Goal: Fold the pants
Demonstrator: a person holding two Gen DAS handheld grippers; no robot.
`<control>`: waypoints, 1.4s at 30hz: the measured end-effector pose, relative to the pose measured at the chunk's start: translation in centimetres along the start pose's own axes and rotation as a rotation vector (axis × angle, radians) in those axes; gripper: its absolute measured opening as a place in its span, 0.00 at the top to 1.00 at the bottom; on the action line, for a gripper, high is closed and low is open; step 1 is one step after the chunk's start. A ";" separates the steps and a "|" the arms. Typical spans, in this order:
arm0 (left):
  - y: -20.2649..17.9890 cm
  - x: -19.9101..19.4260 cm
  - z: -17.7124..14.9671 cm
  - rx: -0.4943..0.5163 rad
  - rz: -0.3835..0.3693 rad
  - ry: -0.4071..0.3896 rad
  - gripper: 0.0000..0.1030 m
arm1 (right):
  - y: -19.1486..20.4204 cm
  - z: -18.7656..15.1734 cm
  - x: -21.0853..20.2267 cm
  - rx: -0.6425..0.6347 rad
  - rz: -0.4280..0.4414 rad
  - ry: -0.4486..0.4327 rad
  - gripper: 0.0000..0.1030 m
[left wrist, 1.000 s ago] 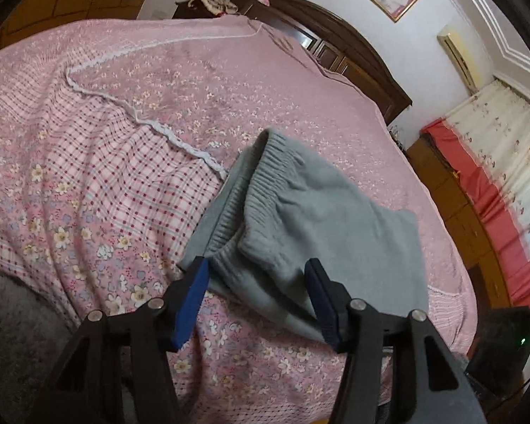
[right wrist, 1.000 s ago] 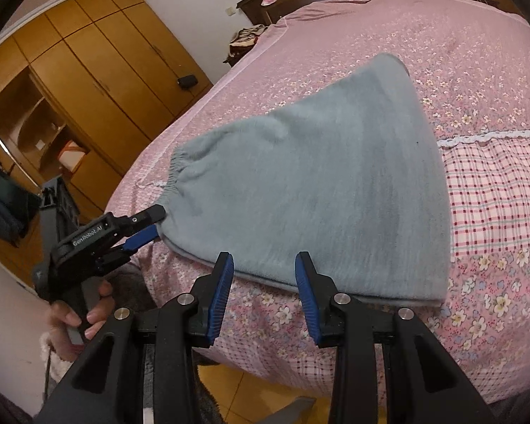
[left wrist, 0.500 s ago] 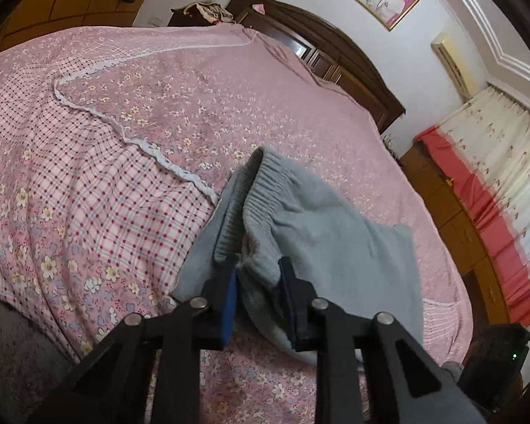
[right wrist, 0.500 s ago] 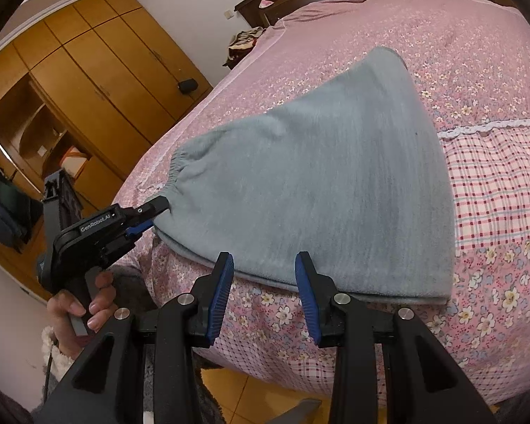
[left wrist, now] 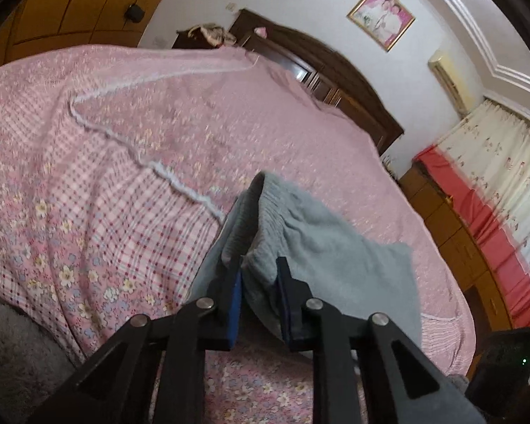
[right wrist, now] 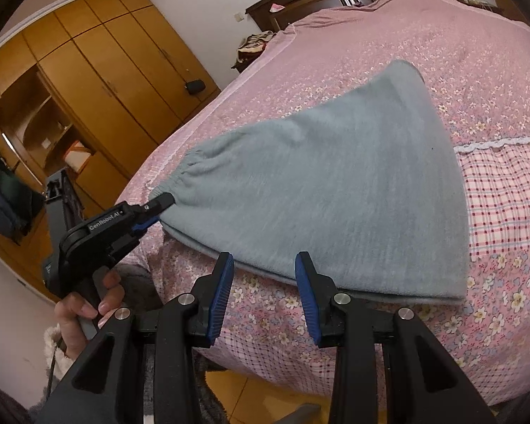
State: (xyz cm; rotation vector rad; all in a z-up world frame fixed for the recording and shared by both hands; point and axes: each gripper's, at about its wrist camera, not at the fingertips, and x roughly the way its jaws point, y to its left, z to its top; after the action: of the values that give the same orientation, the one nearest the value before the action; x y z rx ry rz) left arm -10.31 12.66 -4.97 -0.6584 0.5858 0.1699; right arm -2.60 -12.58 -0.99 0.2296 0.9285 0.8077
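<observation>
Pants waistband corner now pinched: left gripper jaws went from wide to closing on it. Right gripper half open, empty, just short of the pants' near edge. Lift comes next, I'd say.

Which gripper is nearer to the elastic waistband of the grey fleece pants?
Left. The left gripper is closing on the gathered waistband, with fabric between its blue pads. The right gripper, open, hangs before the pants' near edge, away from the waistband.
</observation>
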 end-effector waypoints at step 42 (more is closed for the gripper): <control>-11.7 10.2 2.3 0.417 0.238 0.099 0.52 | -6.6 -0.2 0.3 0.236 0.078 -0.064 0.70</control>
State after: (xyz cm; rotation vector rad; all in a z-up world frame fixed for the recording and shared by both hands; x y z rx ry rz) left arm 2.97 4.62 -3.09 -0.1919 0.7687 0.2301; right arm 0.78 -17.01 -4.59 0.4975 0.9590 0.7575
